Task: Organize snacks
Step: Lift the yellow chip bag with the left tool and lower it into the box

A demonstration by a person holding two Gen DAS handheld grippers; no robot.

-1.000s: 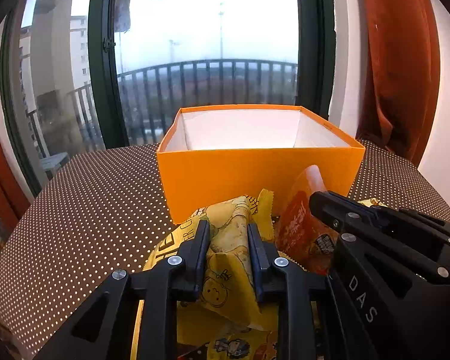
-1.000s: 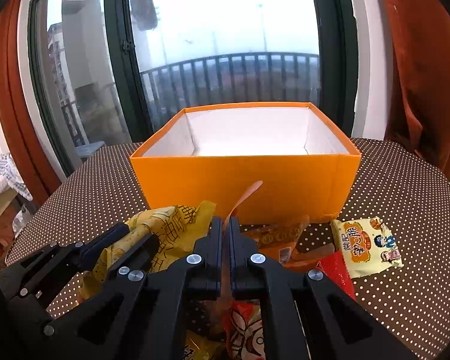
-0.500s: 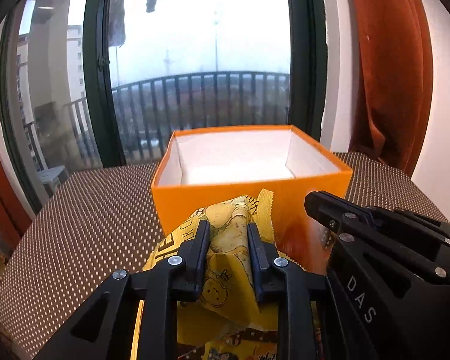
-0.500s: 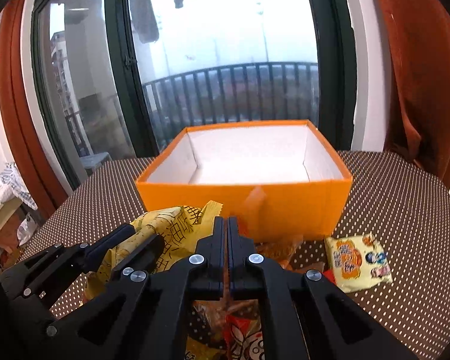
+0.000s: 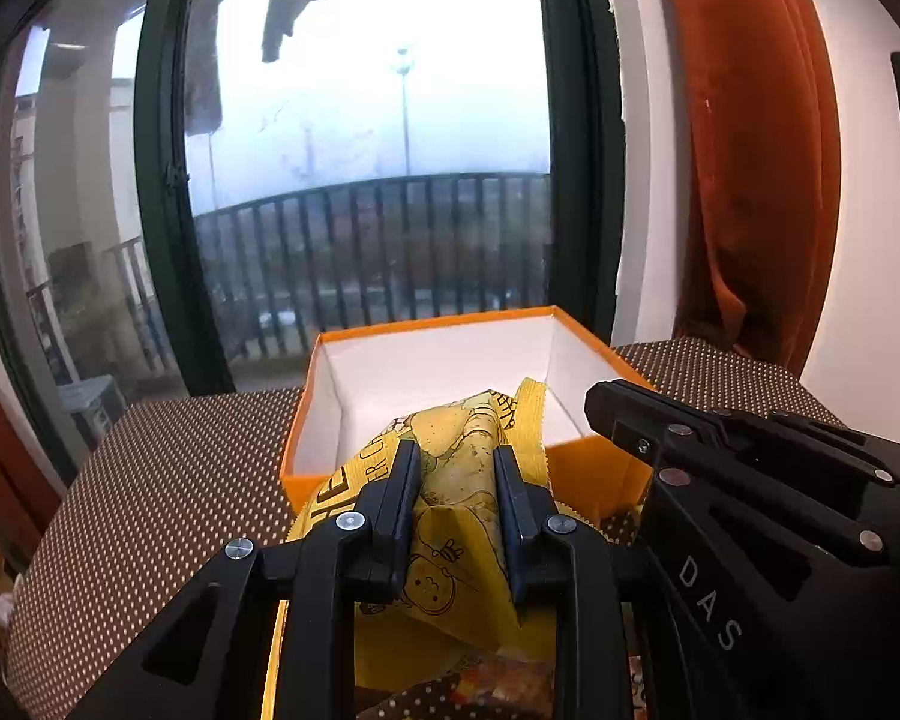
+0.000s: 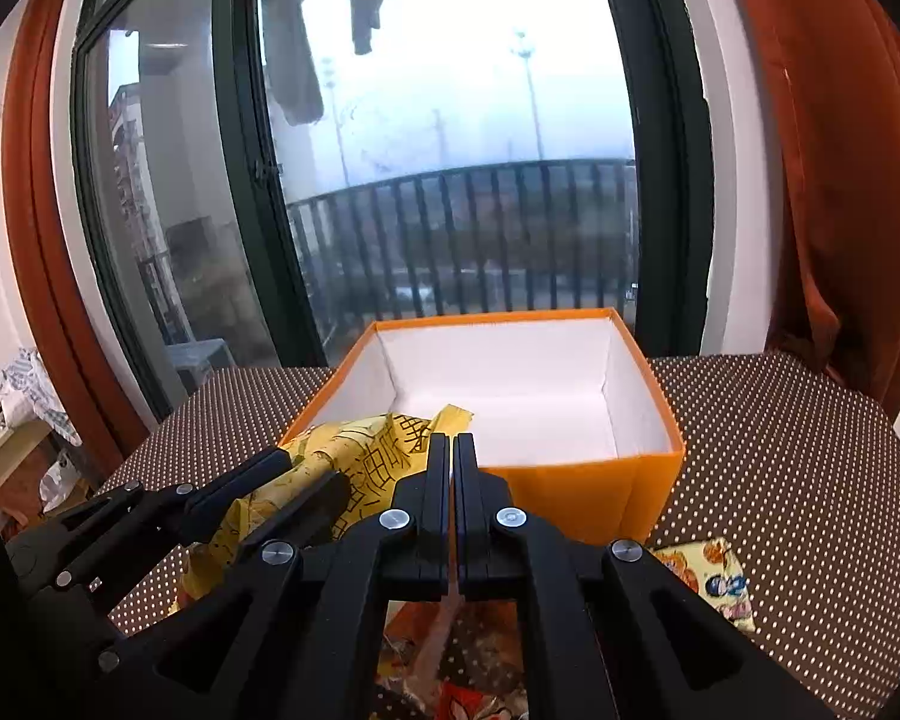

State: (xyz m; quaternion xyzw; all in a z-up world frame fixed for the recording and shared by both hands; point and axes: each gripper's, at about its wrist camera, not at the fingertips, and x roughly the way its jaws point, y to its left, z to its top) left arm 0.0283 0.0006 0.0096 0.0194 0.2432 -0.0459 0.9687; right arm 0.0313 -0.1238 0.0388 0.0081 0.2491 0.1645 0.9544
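Box (image 6: 570, 486) on table (image 6: 810, 450), open side up, set before window (image 6: 450, 120). Railing (image 6: 480, 240) behind the glass. Curtain (image 6: 840, 180) right of window, behind table's far right corner. Large snack bag (image 5: 456, 516) between fingers of left gripper (image 5: 456, 468), raised at box's near left rim. Right gripper (image 6: 453, 468) beside it to the right, before box's near wall. Small snack packet (image 6: 714, 585) flat on table, near box's near right corner. More packets (image 6: 450, 696) under right gripper.

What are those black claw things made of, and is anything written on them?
Both look like matte black plastic. The left gripper has two flat, ribbed fingers on angular arms with triangular cut-outs, joined by round silver rivets. The right gripper is built the same way; seen from the left wrist camera, its side carries white letters "DAS". No cables or sleeves show.
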